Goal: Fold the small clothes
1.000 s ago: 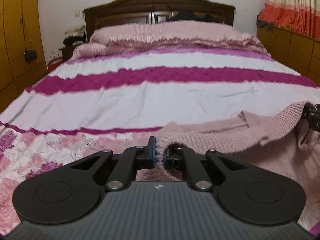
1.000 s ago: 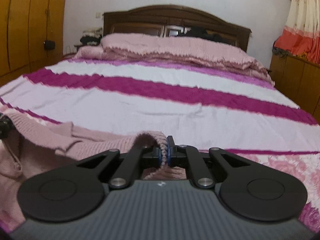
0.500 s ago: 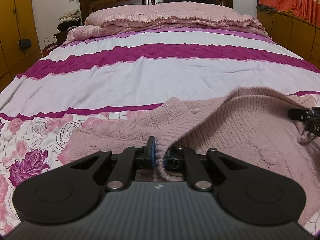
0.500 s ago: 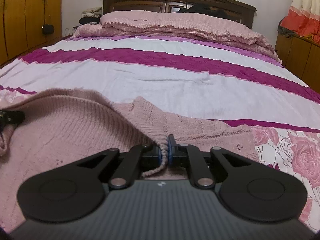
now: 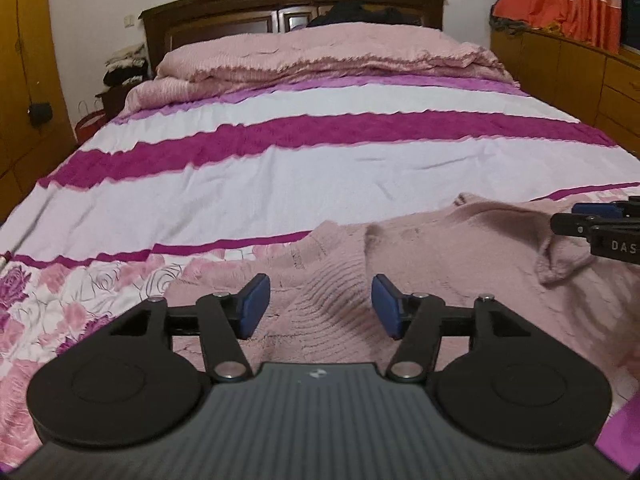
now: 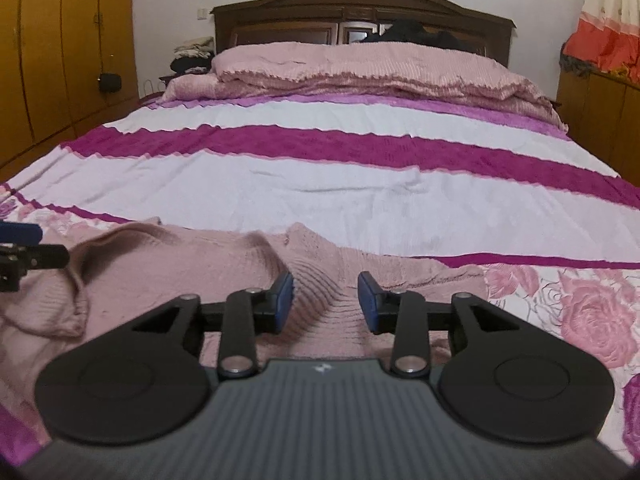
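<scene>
A dusty-pink knitted sweater [image 5: 460, 256] lies spread on the near end of the bed, its ribbed edge bunched in soft folds. My left gripper [image 5: 318, 306] hovers over the sweater's left part with its jaws opening; a ribbed fold lies below the gap and the blue pads [image 5: 252, 306] do not press on it. My right gripper [image 6: 326, 300] stands over the sweater [image 6: 192, 264] at its right part, jaws opening too, the knit loose between them. Each gripper shows at the edge of the other's view: the right gripper [image 5: 600, 222] and the left gripper [image 6: 24, 246].
The bed carries a white and magenta striped cover [image 5: 304, 176] with pink roses at the near end. A pink quilt [image 5: 332, 56] is heaped by the dark wooden headboard [image 6: 360, 8]. Wooden wardrobes [image 6: 60, 52] line the left, low cabinets [image 5: 568, 64] and a curtain the right.
Both grippers carried the sweater's edge forward and down onto the bed, then let go of it and opened. The sweater now lies flat instead of hanging between them.
</scene>
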Tool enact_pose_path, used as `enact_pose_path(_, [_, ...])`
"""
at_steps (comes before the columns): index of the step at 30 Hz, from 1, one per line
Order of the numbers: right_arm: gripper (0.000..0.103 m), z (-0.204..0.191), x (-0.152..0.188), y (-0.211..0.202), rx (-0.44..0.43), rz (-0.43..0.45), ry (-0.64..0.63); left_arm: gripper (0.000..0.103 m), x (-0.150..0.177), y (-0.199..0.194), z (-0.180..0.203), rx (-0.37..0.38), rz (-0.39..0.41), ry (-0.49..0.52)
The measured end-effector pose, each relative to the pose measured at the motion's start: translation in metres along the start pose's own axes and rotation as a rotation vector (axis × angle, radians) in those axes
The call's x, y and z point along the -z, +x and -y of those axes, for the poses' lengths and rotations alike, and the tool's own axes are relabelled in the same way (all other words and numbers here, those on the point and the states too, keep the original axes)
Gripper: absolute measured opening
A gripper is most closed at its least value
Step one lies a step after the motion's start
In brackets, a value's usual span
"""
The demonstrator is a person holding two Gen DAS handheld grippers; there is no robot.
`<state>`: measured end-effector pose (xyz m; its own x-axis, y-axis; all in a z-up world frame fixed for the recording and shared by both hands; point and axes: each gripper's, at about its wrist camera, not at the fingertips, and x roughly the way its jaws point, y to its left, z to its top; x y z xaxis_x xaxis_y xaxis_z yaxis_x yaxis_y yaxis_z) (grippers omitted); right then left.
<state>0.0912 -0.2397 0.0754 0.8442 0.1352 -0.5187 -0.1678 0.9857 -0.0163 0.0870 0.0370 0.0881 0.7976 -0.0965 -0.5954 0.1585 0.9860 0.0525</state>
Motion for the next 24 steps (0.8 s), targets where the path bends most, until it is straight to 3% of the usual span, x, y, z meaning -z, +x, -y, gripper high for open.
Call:
enact_pose_path(2, [0.043,0.001,0.000,-0.009,-0.004,0.012,-0.003,0.068,0.001,-0.012,0.000,0.010,0.009,0.005])
enact_pose_path(4, [0.056,0.004,0.001,-0.019,-0.002,0.030,-0.004,0.068,0.001,-0.023,-0.001,0.017,0.016,0.013])
enact_pose_path(15, [0.056,0.013,0.021,-0.052,-0.015,0.032,-0.032,0.070,0.019,-0.058,0.000,0.024,0.009,0.058])
enact_pose_path(24, [0.056,0.000,0.033,-0.042,0.002,-0.013,-0.184,0.070,0.039,-0.058,0.017,0.066,-0.018,0.176])
